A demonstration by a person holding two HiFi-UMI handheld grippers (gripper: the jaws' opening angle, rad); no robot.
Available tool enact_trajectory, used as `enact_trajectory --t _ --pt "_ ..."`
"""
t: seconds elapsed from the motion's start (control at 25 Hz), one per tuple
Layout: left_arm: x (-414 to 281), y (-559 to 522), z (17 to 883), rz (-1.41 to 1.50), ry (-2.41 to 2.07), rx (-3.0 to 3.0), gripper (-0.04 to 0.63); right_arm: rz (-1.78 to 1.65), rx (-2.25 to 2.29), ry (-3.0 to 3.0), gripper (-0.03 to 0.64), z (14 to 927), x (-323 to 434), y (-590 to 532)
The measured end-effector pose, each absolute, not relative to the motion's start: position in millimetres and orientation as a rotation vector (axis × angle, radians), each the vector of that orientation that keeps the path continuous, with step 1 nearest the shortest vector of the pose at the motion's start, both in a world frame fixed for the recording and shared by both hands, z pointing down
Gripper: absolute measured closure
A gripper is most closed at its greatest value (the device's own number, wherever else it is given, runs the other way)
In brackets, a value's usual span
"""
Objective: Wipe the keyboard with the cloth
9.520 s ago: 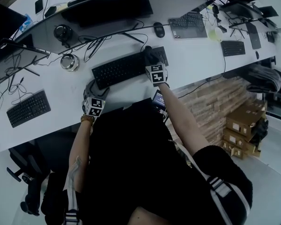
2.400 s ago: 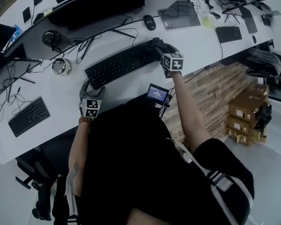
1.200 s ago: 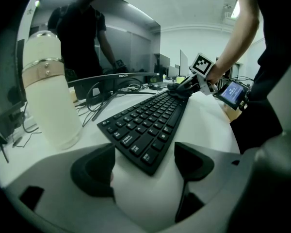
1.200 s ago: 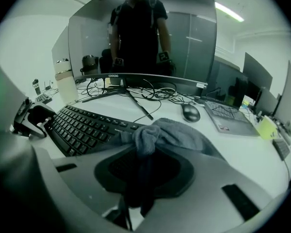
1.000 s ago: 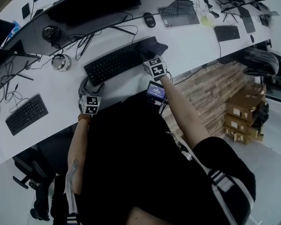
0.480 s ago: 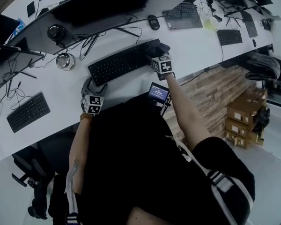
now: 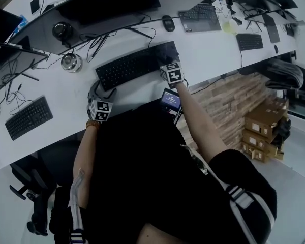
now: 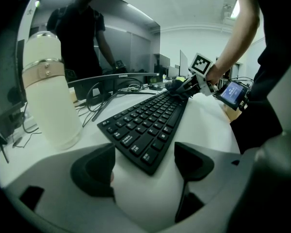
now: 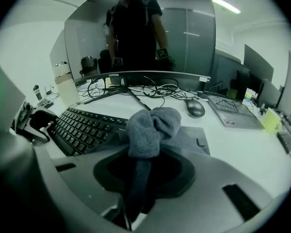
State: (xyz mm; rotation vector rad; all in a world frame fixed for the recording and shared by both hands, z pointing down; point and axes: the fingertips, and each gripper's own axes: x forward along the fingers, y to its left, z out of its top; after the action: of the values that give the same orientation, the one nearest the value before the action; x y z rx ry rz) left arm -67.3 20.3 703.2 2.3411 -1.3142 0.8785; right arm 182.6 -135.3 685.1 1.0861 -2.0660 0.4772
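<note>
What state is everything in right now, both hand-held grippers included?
Right hand-held gripper: jaws just closed further, shut on the cloth.
Left hand-held gripper: open, holding nothing.
Cloth: bunched, at the keyboard's right end.
Keyboard: flat on the desk.
Small screen: lit.
Bottle: upright.

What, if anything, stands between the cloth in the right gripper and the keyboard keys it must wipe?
Nothing visible does. The right gripper, whose jaws have just been closing, pinches the grey cloth at the keyboard's right end. The keys beyond it lie bare. The left gripper sits open at the other end.
</note>
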Motion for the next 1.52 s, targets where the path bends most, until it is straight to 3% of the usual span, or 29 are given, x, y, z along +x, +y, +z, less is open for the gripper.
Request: enact_trajectory --t 1.52 --pt "-67.5 20.8 702.9 0.877 -1.326 2.33 0.218 0.127 0.487 -2.171 0.538 683.8 74.3 -71.0"
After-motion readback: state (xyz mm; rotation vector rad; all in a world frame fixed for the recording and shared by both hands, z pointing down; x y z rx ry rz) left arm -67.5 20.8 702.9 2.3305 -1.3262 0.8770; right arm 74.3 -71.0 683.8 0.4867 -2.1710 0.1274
